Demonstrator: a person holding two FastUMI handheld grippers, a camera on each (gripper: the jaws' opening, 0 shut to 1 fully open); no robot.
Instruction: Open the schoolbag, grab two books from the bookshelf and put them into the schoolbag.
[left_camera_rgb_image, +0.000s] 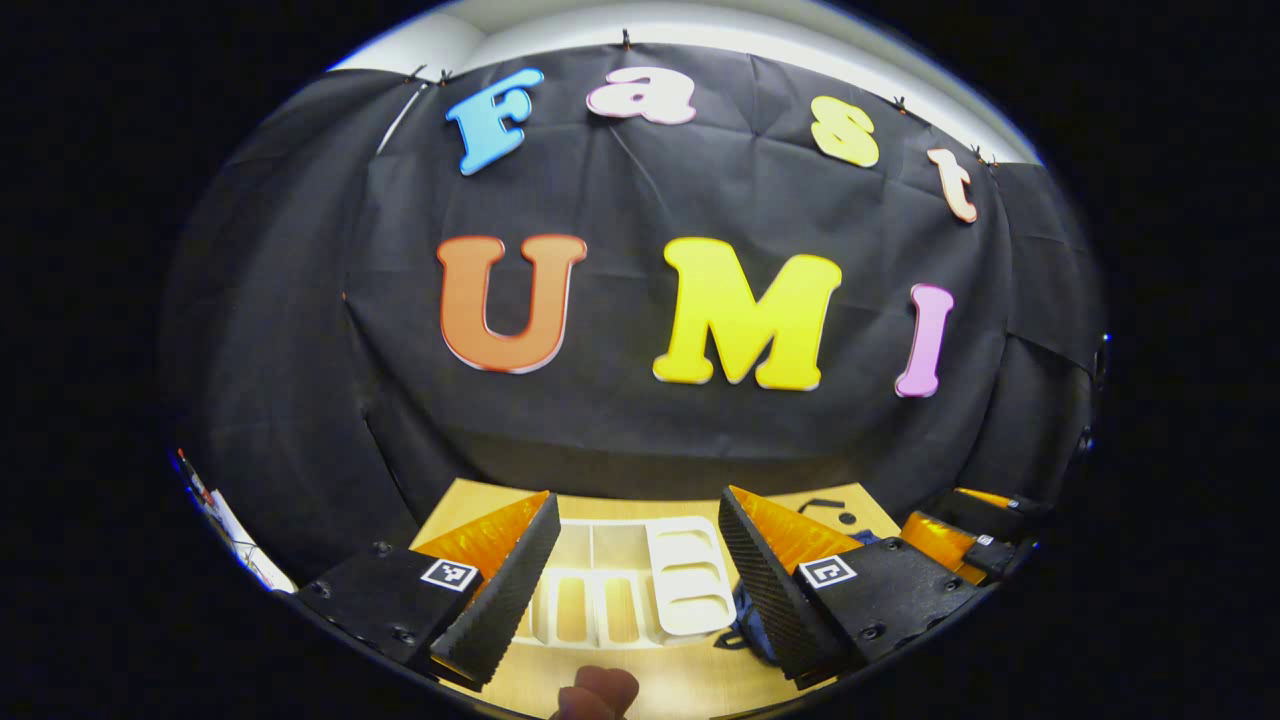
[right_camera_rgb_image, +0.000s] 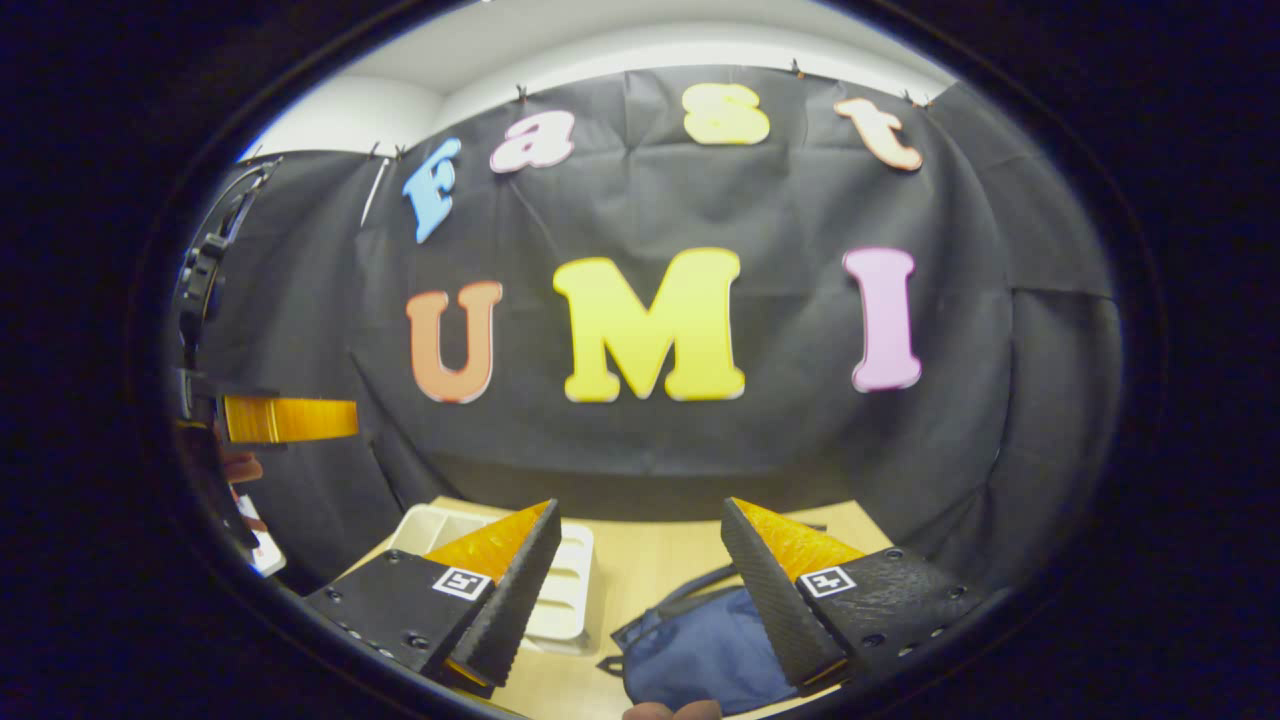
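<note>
Both the left gripper (left_camera_rgb_image: 635, 575) and right gripper (right_camera_rgb_image: 640, 585) are wide open, holding nothing, above the wooden table (right_camera_rgb_image: 650, 560), where a white plastic bookshelf (left_camera_rgb_image: 640, 580) lies beside a soft blue schoolbag (right_camera_rgb_image: 700, 650)

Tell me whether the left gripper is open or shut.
Open. The left gripper has its two fingers standing wide apart, with the white rack on the table showing in the gap; nothing is held.

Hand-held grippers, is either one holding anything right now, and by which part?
Nothing is held. The left hand-held gripper and right hand-held gripper both stand open above the table.
</note>
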